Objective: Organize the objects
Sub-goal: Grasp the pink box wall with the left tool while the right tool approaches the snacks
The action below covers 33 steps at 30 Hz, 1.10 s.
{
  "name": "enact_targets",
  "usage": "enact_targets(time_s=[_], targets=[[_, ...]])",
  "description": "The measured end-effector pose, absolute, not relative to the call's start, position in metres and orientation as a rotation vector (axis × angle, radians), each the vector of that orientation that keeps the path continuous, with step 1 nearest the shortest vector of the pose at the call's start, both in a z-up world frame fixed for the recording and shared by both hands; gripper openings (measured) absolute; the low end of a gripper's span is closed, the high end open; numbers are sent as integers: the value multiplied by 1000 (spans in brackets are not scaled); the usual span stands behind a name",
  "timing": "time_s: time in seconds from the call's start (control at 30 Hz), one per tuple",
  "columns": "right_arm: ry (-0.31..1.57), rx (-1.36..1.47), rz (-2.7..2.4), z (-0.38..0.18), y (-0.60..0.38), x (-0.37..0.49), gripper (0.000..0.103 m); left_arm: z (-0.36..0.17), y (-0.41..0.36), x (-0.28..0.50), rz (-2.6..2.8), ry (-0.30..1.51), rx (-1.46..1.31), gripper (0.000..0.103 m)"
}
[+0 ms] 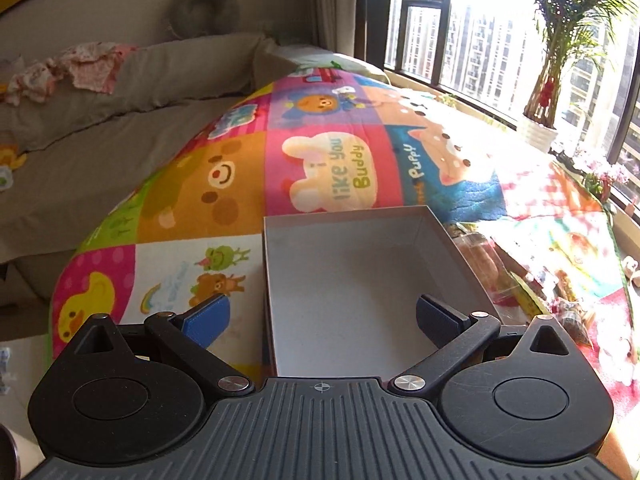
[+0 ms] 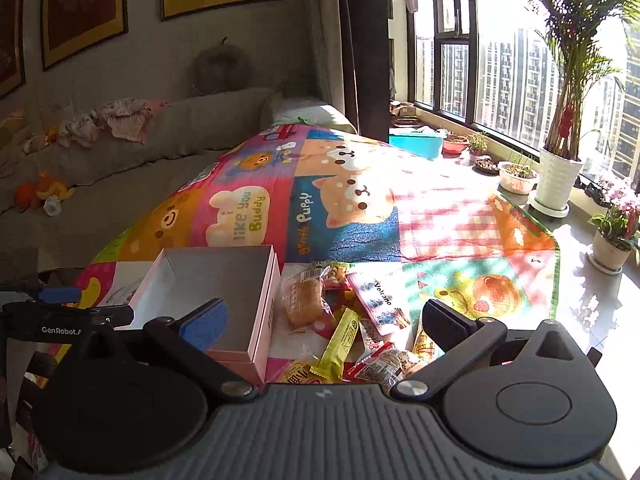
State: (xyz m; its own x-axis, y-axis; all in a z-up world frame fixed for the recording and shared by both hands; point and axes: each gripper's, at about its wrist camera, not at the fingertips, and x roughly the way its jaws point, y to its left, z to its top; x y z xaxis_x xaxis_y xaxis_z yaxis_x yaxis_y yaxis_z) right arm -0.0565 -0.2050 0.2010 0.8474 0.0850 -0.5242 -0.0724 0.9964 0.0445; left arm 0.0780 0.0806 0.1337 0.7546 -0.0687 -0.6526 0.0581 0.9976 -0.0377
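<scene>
While both tools hung over the mat, this was how things stood:

Left gripper (image 1: 322, 320): jaws spread wide, nothing between them, poised over the near end of the box.
Right gripper (image 2: 324, 320): jaws also spread wide and holding nothing, above the heap of snacks.
Box (image 1: 360, 280): open, pale inside and bare in the part that showed, pink on its outer wall, sitting on the mat; from the right tool's camera it lay to the left of the snacks (image 2: 224, 280).
Snacks (image 2: 352, 328): a loose pile of wrapped packets just beside the box's right wall, lying on the mat.
Bread packet (image 2: 304, 300): clear wrapper, nearest the box wall.
Yellow bar (image 2: 340, 344): lay slantwise in the middle of the pile.
White packet (image 2: 378, 300): marked "Volcano", further back in the pile.
Play mat (image 1: 240, 184): bright cartoon squares, spread under everything.
Sofa (image 1: 120, 128): grey, along the mat's left side, with crumpled pink cloth on its back.
Potted palm (image 2: 560, 176): white pot on the sunny sill by the window, well apart from the box.
</scene>
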Motion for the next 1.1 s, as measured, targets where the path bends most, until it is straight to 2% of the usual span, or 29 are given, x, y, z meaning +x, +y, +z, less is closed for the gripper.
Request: enact_targets(time_s=[0.13, 0.3, 0.37, 0.4, 0.43, 0.47, 0.53, 0.63, 0.83, 1.1], targets=[[525, 33, 97, 201, -215, -42, 103, 111, 104, 104, -23, 728, -110, 102], [573, 46, 111, 169, -224, -28, 103, 82, 113, 126, -44, 799, -109, 102], [606, 59, 130, 154, -227, -25, 103, 71, 109, 127, -54, 813, -83, 98], [621, 63, 147, 147, -228, -24, 103, 68, 108, 127, -52, 812, -75, 92], [634, 63, 158, 139, -229, -24, 103, 65, 107, 128, -47, 813, -70, 72], [648, 61, 165, 131, -228, -24, 103, 63, 107, 130, -41, 817, -70, 46], [678, 62, 175, 116, -224, -25, 103, 58, 106, 133, -36, 826, -70, 26], [730, 102, 201, 93, -217, -22, 103, 53, 103, 135, -28, 828, -50, 26], [829, 147, 251, 55, -198, -9, 103, 46, 115, 135, -36, 847, -98, 14], [863, 28, 242, 32, -170, 17, 100, 42, 111, 134, -33, 858, -80, 14]])
